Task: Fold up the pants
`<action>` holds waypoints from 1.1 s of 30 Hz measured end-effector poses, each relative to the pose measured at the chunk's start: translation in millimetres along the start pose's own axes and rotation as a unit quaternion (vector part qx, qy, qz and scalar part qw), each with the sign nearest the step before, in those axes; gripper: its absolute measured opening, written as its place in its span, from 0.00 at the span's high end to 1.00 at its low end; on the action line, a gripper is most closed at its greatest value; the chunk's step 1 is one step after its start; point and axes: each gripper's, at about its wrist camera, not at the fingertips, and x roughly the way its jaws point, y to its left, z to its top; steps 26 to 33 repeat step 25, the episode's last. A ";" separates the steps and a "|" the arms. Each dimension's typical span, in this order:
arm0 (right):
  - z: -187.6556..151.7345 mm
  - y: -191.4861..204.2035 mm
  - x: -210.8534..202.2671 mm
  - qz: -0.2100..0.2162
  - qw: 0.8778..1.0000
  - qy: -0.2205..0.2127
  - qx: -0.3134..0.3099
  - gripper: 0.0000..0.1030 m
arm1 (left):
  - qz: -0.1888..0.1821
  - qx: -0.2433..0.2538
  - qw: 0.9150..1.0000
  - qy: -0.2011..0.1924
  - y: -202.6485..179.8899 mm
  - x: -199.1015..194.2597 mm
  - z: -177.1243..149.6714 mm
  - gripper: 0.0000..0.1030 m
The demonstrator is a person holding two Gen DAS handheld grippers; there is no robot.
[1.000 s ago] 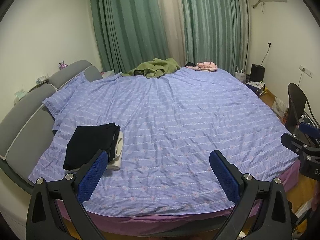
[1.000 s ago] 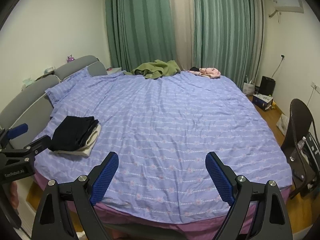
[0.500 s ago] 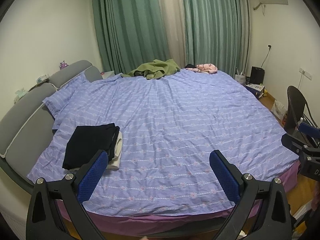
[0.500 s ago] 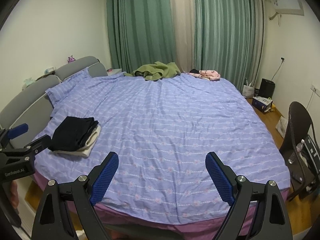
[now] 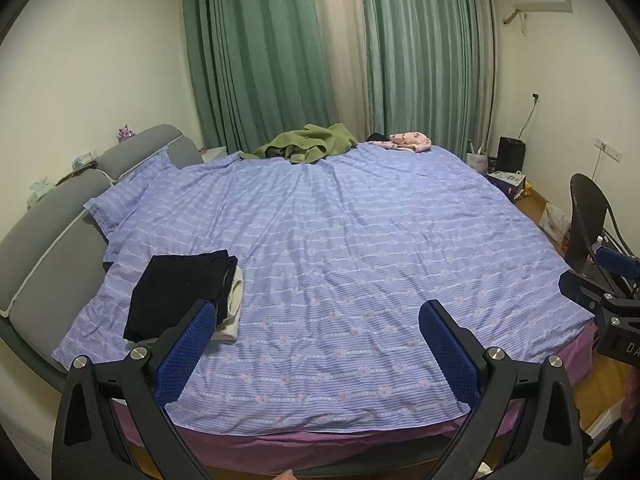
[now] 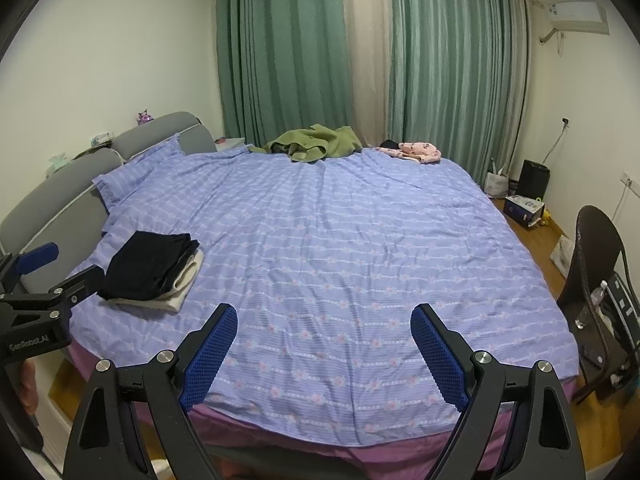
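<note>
I hold my left gripper (image 5: 318, 326) and right gripper (image 6: 324, 330) over the near edge of the bed (image 6: 340, 240), both jaws spread wide with nothing between them. Folded black pants (image 6: 150, 266) lie on a cream garment (image 6: 182, 290) at ten o'clock on the lilac striped duvet, an olive garment (image 6: 316, 142) crumpled at twelve

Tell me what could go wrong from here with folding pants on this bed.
The folded stack lies close to the near left edge of the bed, so a passing left gripper could nudge it off. The olive garment sits at the far side, a long reach for both open grippers. Dragging it back could rumple the loose striped cover.
</note>
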 end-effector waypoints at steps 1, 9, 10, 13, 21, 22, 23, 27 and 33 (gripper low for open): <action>-0.3 -0.3 -0.3 -0.001 1.000 0.000 0.000 0.13 | -0.001 0.000 1.000 0.000 -0.3 -0.1 0.0 0.00; -1.2 -2.3 -2.4 -0.003 1.000 -0.002 0.002 0.13 | 0.000 0.008 1.000 -0.007 -3.7 -1.9 2.4 0.00; -1.3 -0.6 -2.3 -0.005 1.000 -0.003 0.002 0.13 | 0.002 0.007 1.000 -0.007 -4.2 -1.6 3.1 0.00; -1.8 -1.1 -2.7 -0.006 1.000 -0.003 0.003 0.13 | 0.003 0.006 1.000 -0.010 -4.2 -0.8 4.2 0.00; -2.0 -3.7 -1.8 -0.007 1.000 -0.004 0.003 0.13 | 0.006 0.002 1.000 -0.020 -6.7 -2.2 5.5 0.00; -2.0 -4.4 -1.7 -0.007 1.000 -0.003 0.003 0.13 | 0.005 0.002 1.000 -0.021 -5.5 -3.0 3.9 0.00; -1.9 -5.0 -1.5 -0.007 1.000 -0.003 0.004 0.13 | 0.004 0.001 1.000 -0.020 -5.5 -2.3 4.4 0.00; -1.8 -4.0 -0.6 -0.007 1.000 -0.002 0.004 0.13 | 0.006 0.001 1.000 -0.019 -5.6 -2.6 3.7 0.00; -1.8 -4.0 -0.6 -0.007 1.000 -0.002 0.004 0.13 | 0.006 0.001 1.000 -0.019 -5.6 -2.6 3.7 0.00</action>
